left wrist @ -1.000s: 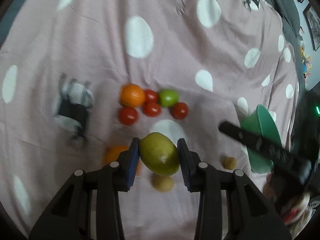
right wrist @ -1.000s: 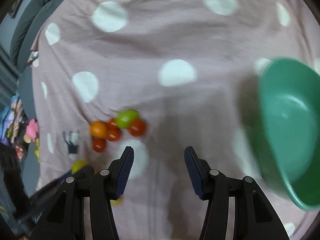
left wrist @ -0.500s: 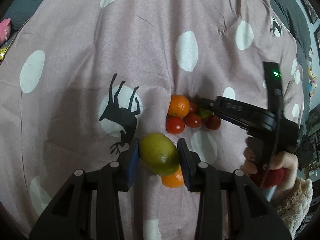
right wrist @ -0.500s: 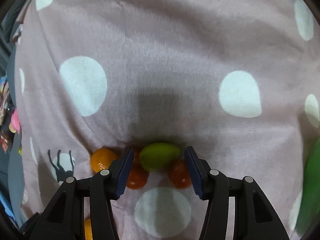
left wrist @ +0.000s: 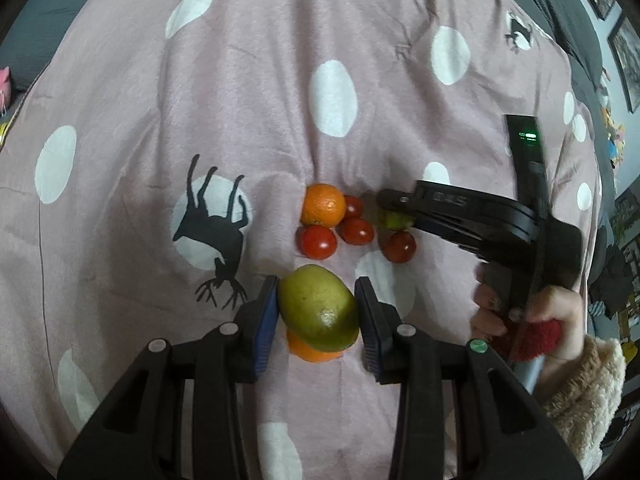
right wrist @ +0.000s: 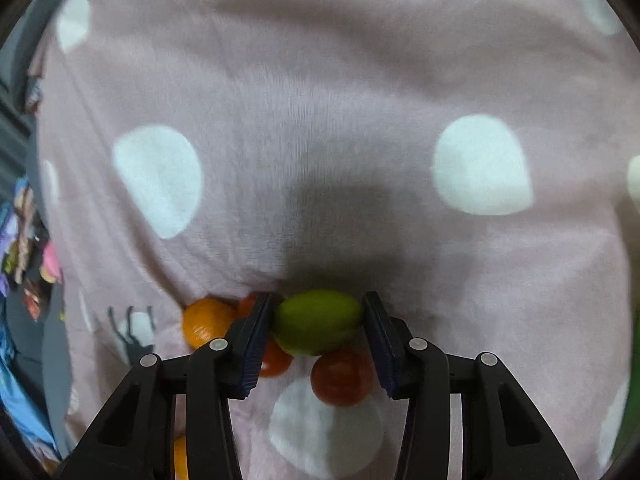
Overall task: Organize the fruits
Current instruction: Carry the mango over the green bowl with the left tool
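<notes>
My left gripper [left wrist: 316, 312] is shut on a large green mango [left wrist: 318, 312], held above an orange [left wrist: 312, 354] on the pink blanket. Ahead lie an orange [left wrist: 323, 205] and red tomatoes [left wrist: 316, 242]. In the left wrist view my right gripper [left wrist: 394, 210] reaches into the cluster from the right, around a small green fruit [left wrist: 394, 221]. In the right wrist view my right gripper [right wrist: 318, 322] has its pads on both sides of that green fruit [right wrist: 318, 322], which touches a tomato [right wrist: 342, 376] and sits near the orange [right wrist: 206, 322].
The pink blanket [left wrist: 240, 80] with white dots and a black deer print [left wrist: 212, 232] covers the bed. Dark bedding and clutter lie beyond its left edge [right wrist: 24, 240]. A green edge shows at far right [right wrist: 632, 400].
My right gripper swung from the green bowl to the fruit cluster and came down around the small green fruit. My left gripper carried the mango leftward, toward the cluster.
</notes>
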Motion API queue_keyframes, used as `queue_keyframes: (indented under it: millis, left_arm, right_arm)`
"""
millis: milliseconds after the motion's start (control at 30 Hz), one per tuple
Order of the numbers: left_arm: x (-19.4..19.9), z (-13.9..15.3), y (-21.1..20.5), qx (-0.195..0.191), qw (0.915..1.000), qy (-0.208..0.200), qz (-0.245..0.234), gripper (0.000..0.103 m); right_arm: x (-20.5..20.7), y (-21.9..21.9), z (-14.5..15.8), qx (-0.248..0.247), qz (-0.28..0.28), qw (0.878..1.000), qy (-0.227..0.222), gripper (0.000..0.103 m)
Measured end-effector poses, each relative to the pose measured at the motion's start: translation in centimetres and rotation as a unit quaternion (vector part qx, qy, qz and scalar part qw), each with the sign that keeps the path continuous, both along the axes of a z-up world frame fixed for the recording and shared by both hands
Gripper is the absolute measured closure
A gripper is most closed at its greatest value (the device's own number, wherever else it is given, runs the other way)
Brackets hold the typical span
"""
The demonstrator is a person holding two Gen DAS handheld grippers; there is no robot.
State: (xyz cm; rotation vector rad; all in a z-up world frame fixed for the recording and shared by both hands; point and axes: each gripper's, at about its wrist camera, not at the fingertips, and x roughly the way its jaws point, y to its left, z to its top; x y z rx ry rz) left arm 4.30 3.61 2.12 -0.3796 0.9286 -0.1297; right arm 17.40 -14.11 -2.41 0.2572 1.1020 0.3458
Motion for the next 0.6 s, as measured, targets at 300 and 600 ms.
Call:
queue_keyframes:
  millis: [300,600]
  left_arm:
    - [-1.3,1.5,-5.0,0.008,0.9990,-0.013,-0.041,0.065]
    - [-1.3,4.2,-12.6,0.033,0.9957,-0.039,-0.078,0.065]
  right_arm:
    - [-10.7,-7.0,5.0,0.000,-0.005,0.998,-0.069,0.056]
    - [-12.2,-11.3,7.9,-0.001,-0.058,0.990,-0.127,0.056]
